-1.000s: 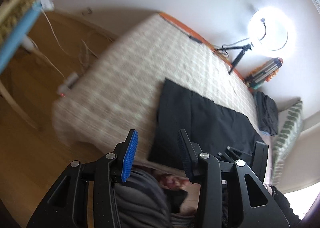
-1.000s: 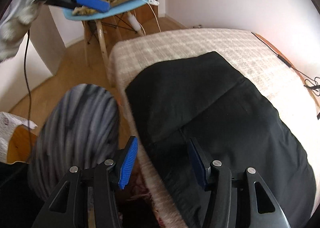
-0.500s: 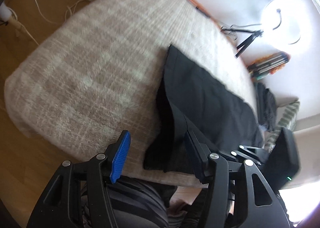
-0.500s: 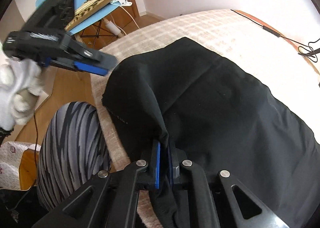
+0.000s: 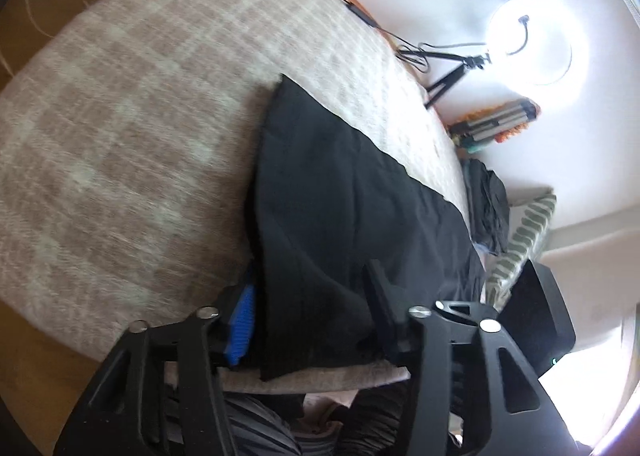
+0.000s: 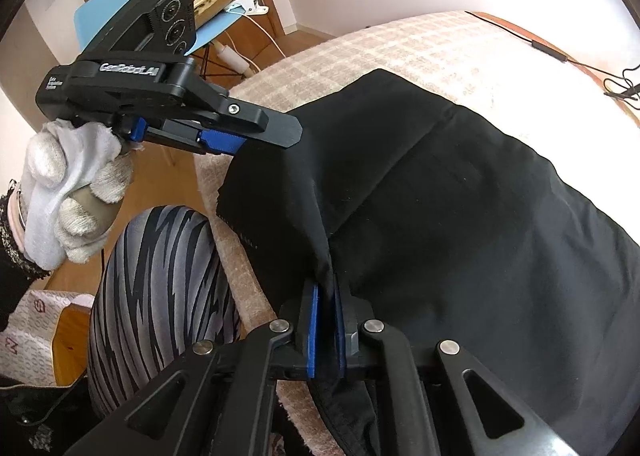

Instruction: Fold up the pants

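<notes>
Left claw point(image 6: 224, 144) side: showing "GenRobot.AI" in white.
Small label beside it: staying too tiny to read.

A ring light point(image 5: 532, 44) glows beside the checked bedspread point(image 5: 132, 144); a blue chair point(image 6: 120, 8) stands beyond.

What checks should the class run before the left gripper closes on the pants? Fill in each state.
1. Right gripper jaws shut on the pants: ok.
2. Left gripper jaws open: ok.
3. Pants edge lies between the left jaws: ok.
4. Blanket kept out of the left jaws: cannot tell.
5. Pants on the bed, not slipping off: ok.
</notes>
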A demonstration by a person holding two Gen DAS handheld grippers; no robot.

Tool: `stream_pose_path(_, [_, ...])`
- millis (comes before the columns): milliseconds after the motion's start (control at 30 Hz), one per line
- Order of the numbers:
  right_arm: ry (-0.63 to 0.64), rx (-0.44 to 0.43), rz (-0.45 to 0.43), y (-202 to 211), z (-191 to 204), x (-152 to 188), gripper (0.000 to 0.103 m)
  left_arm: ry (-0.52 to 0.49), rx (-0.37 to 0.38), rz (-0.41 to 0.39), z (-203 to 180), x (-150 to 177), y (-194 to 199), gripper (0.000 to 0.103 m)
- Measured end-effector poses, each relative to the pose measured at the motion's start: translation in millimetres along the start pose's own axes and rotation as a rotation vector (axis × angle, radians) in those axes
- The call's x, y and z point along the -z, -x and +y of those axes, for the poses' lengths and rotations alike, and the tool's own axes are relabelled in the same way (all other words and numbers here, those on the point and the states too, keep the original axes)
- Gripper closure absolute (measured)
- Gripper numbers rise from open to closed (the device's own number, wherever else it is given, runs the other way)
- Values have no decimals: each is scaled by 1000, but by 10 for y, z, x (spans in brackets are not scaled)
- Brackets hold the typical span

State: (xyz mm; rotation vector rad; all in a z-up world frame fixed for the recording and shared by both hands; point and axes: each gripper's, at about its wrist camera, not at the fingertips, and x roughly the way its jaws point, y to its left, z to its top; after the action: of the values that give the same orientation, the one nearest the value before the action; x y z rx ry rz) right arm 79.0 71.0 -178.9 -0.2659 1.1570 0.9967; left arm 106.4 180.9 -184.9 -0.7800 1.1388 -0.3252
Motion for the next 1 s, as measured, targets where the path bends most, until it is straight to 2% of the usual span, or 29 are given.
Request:
stream_pose_path(67, [-17,-13,-5,24,-76,19,100,-24,-26,-1,-33,24,-15,66])
stream_pose_path(133, [-37,-35,-8,37,-125,26,94,-29,-50,-2,-21,40,-28,73])
stream_pose_path(167, [-41,-40,-9,46,-116,30,91,-35,-78,-7,-21,47,-30,80])
stream_pose_path(200, [-42,-49,-11,63,-121,39,81,-47,-109,-20,-19,53,-9,87])
stream_pose_path(233, [-42,-57,-14,72,-117,39,68,-54,-111,-31,-31,59,6,88])
stream_pose_path(300, [-55,-75,-28,172,-153,55,60,-70,-116,-65,-87,77,55,92])
stream_pose_path(333, [-73,-92,-37,238,-195,60,60,-80,-119,-76,-107,89,86,93])
stream_pose_path(467, [-210,-157,-121,576,-523,-35,47,-145,-144,-126,-281,142,147,95])
stream_pose_path(567, [-289,-181,-144,691,-739,-290,46,-198,-156,-145,-472,188,119,95])
stream_pose_path(633, [-293,-187,-129,680,-803,-524,44,-242,-178,-153,-581,212,89,95])
stream_pose_path(733, [-259,-149,-86,574,-692,-829,44,-284,-193,-165,-708,234,54,95])
stream_pose_path(867, [-238,-147,6,255,-507,-1289,44,-311,-189,-165,-780,248,5,95])
stream_pose_path(933, [-220,-107,44,118,-418,-1408,44,-330,-201,-165,-826,253,-25,95])
stream_pose_path(967, [-209,-80,76,26,-383,-1457,48,-342,-210,-165,-850,257,-38,95])
stream_pose_path(1000, [-202,-62,103,-65,-368,-1491,68,-348,-214,-166,-846,272,-14,95])
